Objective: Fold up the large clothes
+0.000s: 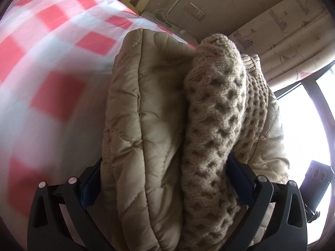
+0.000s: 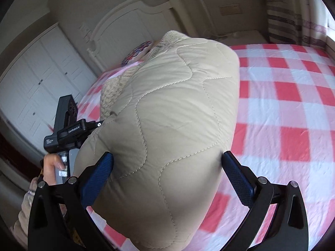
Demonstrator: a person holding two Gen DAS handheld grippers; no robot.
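Note:
A folded beige quilted jacket (image 1: 144, 115) with a beige knitted lining (image 1: 219, 113) is held above the bed between both grippers. My left gripper (image 1: 165, 163) is shut on the folded bundle, its blue pads pressed into quilted and knitted layers. My right gripper (image 2: 167, 156) is shut on the other side of the quilted jacket (image 2: 178, 104), its blue pads (image 2: 98, 175) squeezing the padding. The knit part (image 2: 113, 92) shows behind the jacket. The left gripper's body and the hand holding it (image 2: 65, 133) show at the left in the right wrist view.
The bed has a red and white checked sheet (image 2: 282, 104), also in the left wrist view (image 1: 52, 62). A white headboard (image 2: 129, 16) and white wardrobe doors (image 2: 37, 79) stand behind. A patterned pillow (image 2: 138, 50) lies near the headboard. A curtain (image 1: 282, 37) and bright window (image 1: 301, 125) are at the right.

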